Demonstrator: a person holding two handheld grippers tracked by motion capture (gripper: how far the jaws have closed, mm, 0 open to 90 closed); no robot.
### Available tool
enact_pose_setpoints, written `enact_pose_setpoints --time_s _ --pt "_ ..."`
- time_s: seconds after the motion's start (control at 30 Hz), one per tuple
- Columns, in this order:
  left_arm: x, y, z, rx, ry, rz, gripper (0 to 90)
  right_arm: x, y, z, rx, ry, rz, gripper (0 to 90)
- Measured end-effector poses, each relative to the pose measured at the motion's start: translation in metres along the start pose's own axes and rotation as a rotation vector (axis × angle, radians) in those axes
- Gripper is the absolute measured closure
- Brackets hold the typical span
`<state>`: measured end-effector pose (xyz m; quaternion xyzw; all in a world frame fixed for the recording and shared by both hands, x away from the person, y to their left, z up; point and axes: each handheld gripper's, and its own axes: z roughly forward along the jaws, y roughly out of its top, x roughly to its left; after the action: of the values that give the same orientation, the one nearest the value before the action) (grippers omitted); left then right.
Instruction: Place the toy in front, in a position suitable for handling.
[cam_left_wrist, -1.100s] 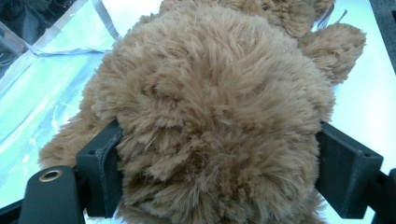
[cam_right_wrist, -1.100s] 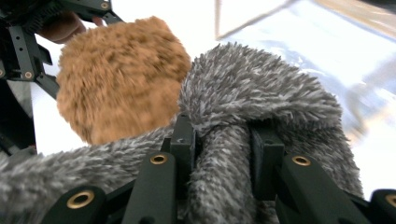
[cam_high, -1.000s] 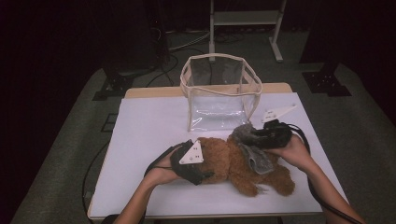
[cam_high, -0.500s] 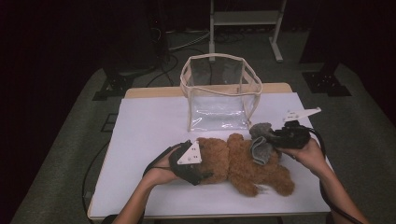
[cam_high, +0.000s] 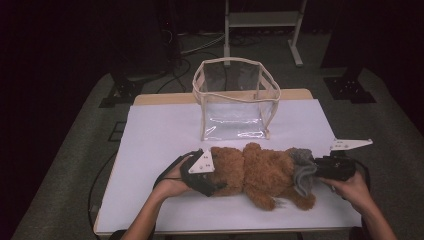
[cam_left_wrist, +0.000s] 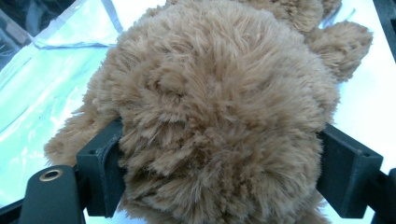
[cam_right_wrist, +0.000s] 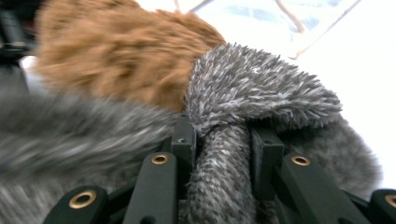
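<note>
While my left claw (cam_high: 212, 177) clamps the teddy bear's (cam_high: 260, 172) head on the worktop (cam_high: 160, 135), my right claw (cam_high: 312, 172) grips the grey garment (cam_high: 300, 170) at its legs. Next, I judge, I must pull the garment off.

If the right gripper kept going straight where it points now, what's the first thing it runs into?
The right gripper, shut on the grey fuzzy fabric, points left along the table toward the brown plush bear. Going straight on, it would likely press into the bear's lower body first; the left gripper lies beyond, at the head.
</note>
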<state>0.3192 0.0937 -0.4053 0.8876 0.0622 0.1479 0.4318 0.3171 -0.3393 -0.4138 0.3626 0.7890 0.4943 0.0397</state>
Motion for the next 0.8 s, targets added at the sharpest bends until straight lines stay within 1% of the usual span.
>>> enact_pose_setpoints --time_s 0.07,0.13,0.23,0.33,0.4,0.43,0.47,0.5,0.57,0.63,0.67,0.73,0.8 --pt "0.0 0.001 0.001 -0.001 0.005 -0.01 16.7 0.008 0.001 -0.009 -0.02 0.006 -0.017 67.6" --pt "0.001 0.001 0.002 -0.005 0.013 -0.024 16.7 0.018 0.004 -0.016 -0.04 0.017 -0.044 67.5" --pt "0.002 0.002 0.003 -0.01 0.021 -0.048 16.7 0.034 0.013 -0.018 -0.049 0.035 -0.094 67.5" --pt "0.003 0.003 0.004 -0.011 0.028 -0.065 16.6 0.05 0.024 -0.009 -0.05 0.061 -0.146 67.4" --pt "0.004 0.003 0.004 -0.017 0.031 -0.071 16.6 0.059 0.031 0.0 -0.051 0.092 -0.172 67.4" --pt "0.004 0.003 0.005 -0.024 0.032 -0.082 16.6 0.063 0.035 0.006 -0.049 0.103 -0.187 67.3" --pt "0.005 0.003 0.005 -0.026 0.031 -0.085 16.5 0.068 0.039 0.012 -0.041 0.103 -0.208 67.3" --pt "0.005 0.002 0.005 -0.027 0.03 -0.088 16.5 0.072 0.042 0.019 -0.032 0.104 -0.226 67.2" --pt "0.005 0.002 0.004 -0.028 0.027 -0.088 16.0 0.077 0.047 0.033 -0.01 0.124 -0.251 67.2" --pt "0.006 0.001 0.002 -0.014 0.023 -0.078 14.0 0.082 0.048 0.043 0.018 0.106 -0.288 67.0" --pt "0.006 0.001 0.0 -0.017 0.022 -0.082 13.2 0.082 0.049 0.044 0.022 0.097 -0.303 67.1" --pt "0.007 -0.001 -0.003 -0.026 0.014 -0.082 13.1 0.081 0.051 0.04 0.023 0.08 -0.309 67.3" --pt "0.007 -0.002 -0.005 -0.019 0.009 -0.078 13.2 0.079 0.053 0.034 0.022 0.063 -0.302 67.4"
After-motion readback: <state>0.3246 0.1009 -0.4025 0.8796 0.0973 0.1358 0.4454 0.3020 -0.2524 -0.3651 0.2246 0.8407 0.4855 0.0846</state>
